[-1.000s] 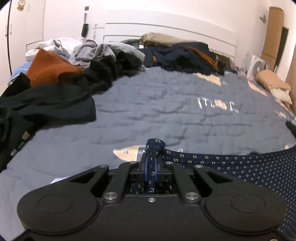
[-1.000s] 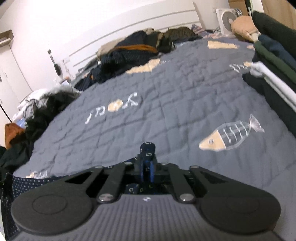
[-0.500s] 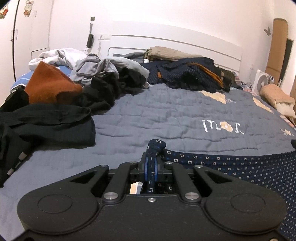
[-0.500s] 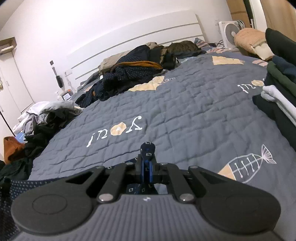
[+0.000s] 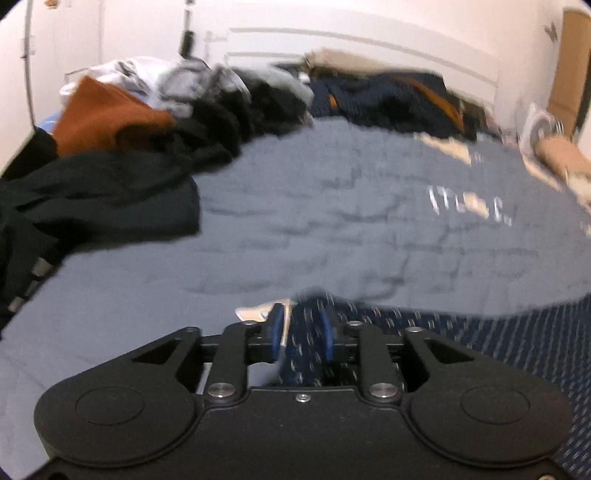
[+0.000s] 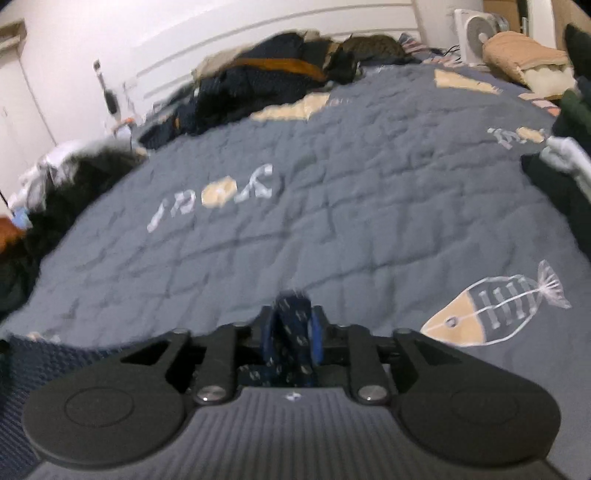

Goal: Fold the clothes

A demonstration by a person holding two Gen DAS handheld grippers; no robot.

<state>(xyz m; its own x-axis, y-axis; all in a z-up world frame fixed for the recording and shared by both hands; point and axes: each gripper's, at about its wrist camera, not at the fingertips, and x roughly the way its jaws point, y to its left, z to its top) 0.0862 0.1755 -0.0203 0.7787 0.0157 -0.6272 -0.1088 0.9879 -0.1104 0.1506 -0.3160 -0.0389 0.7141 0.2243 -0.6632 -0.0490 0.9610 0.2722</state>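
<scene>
Two black two-finger grippers are working over one grey quilted bedspread. The left gripper and the right gripper are both opening, each with an edge of one navy, white-patterned garment lying loosely between its blue pads. The garment is lying across the bedspread's near edge.

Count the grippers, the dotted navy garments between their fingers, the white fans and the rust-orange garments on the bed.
Grippers: 2, the left gripper and the right gripper, jaws opening, cloth between them
Dotted navy garment: 1
White fan: 1
Rust-orange garment: 1
Total: 5
</scene>
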